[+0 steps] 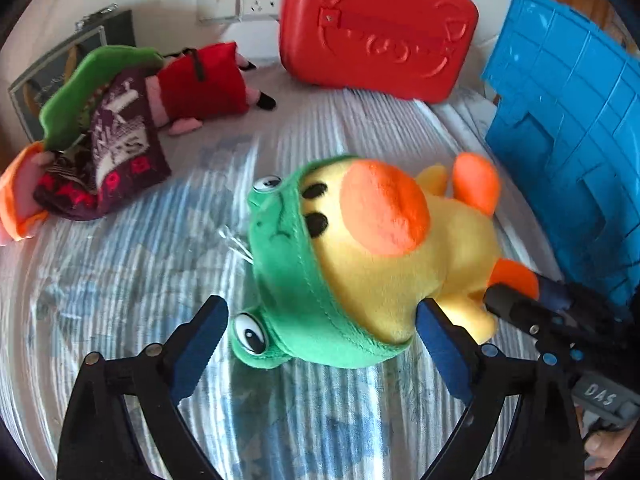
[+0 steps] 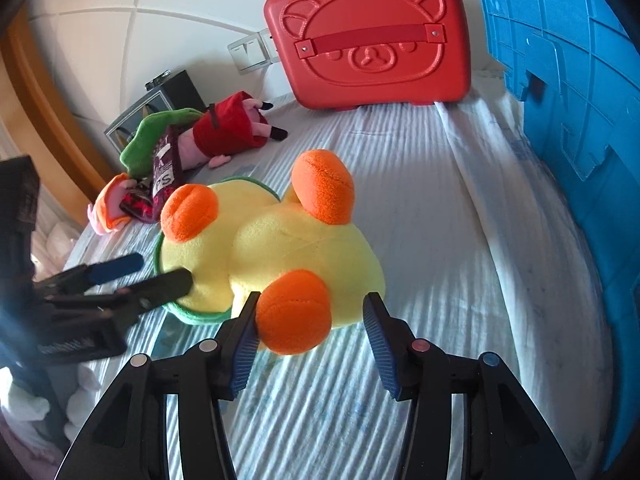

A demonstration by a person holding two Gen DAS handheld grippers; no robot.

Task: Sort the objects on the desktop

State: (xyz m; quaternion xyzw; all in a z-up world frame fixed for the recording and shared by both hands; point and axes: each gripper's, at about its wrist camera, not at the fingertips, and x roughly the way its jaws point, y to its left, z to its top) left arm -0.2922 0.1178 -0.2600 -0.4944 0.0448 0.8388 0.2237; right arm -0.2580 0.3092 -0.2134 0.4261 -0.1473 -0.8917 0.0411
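Here's the yellow plush duck in its green frog hood [image 1: 360,256], lying on a desk draped in a pale blue-and-white striped cloth [image 2: 440,208]. The left gripper [image 1: 320,344] has its jaws spread wide either side of the hooded head, the right pad touching the plush, not squeezing. The right gripper [image 2: 310,338] stands released too, jaws around 1 orange foot, the left pad against it, the right pad clear. At the back, a red plastic bear-face case [image 2: 372,40] stands upright against the white wall, wall sockets [image 1: 240,0] beside it. A blue ribbed plastic crate [image 2: 560,100] rises on the right. Far left, a pink plush in a red dress [image 1: 200,84] lies beside a patterned maroon cloth [image 1: 116,140].
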